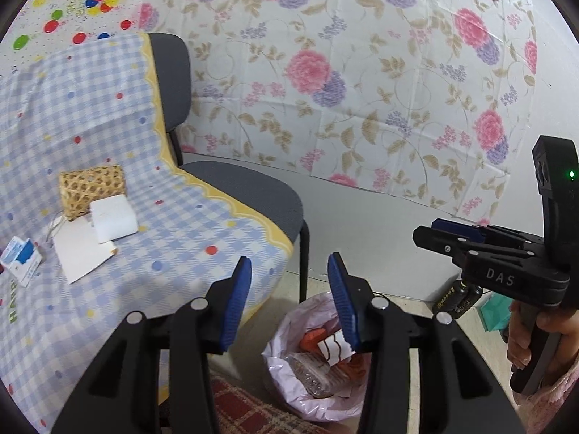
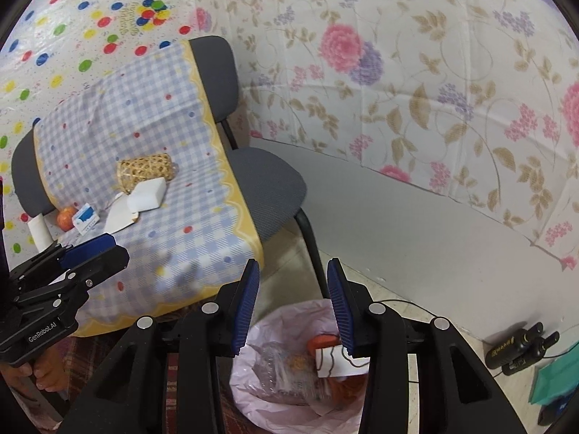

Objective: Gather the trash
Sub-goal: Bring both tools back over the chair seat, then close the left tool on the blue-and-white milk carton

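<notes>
In the pink-lined trash bin (image 2: 289, 369) wrappers already lie — your left gripper (image 1: 289, 303) and right gripper (image 2: 293, 307) gape empty; the white folded paper (image 1: 81, 249) and blue-white carton (image 1: 21, 258) remain on the checked cloth-covered chair (image 1: 181, 217).

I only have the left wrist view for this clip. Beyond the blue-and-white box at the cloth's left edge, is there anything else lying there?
Observer: Yes. The right wrist view shows a round orange item just left of the blue-and-white box.
Operator: Anything past that?
Observer: A white tube stands upright just left of the orange item.
Operator: I see the right hand-held gripper only side-on. Is it carrying something?
Observer: No. Its fingers are apart with nothing between them, and it is over the pink trash bag.
</notes>
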`<state>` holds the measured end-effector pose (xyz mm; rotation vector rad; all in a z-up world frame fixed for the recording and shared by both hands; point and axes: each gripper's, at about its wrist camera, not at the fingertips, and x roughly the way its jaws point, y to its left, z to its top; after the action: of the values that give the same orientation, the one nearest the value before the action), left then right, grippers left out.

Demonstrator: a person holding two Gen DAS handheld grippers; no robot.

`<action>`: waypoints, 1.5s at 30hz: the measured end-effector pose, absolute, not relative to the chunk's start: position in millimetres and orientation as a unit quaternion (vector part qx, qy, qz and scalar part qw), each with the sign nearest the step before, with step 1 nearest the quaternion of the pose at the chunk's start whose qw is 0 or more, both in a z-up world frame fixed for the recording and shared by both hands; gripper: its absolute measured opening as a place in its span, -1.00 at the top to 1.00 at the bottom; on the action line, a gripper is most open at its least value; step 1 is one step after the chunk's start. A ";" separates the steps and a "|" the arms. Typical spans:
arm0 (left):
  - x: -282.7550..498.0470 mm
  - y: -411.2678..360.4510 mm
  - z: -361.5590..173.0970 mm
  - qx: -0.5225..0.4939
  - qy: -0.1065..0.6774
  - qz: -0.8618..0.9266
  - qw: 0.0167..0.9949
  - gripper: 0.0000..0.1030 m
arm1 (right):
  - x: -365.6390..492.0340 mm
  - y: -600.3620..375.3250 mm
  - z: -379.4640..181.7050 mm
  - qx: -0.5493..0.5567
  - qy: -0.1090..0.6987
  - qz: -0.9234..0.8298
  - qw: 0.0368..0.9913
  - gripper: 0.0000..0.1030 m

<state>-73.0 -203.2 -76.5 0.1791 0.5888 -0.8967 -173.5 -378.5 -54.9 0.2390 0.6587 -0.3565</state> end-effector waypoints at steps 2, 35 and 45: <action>-71.8 -194.6 -74.8 0.091 0.276 -0.412 0.864 0.17 | -168.6 -372.0 -50.5 0.114 0.311 -0.165 0.929 0.20; 83.2 -32.4 -89.2 0.028 0.303 -0.077 0.950 -0.76 | 31.5 -266.2 -48.2 0.031 0.288 -0.023 0.957 -0.22; 153.1 -33.1 -105.4 0.005 0.335 -0.011 0.942 -0.82 | 87.6 -269.3 -74.4 0.046 0.315 -0.011 0.948 -0.23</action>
<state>153.1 -33.1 -105.4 0.0108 0.6840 -0.0218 87.6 -269.3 -74.4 0.0943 0.6414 -0.0226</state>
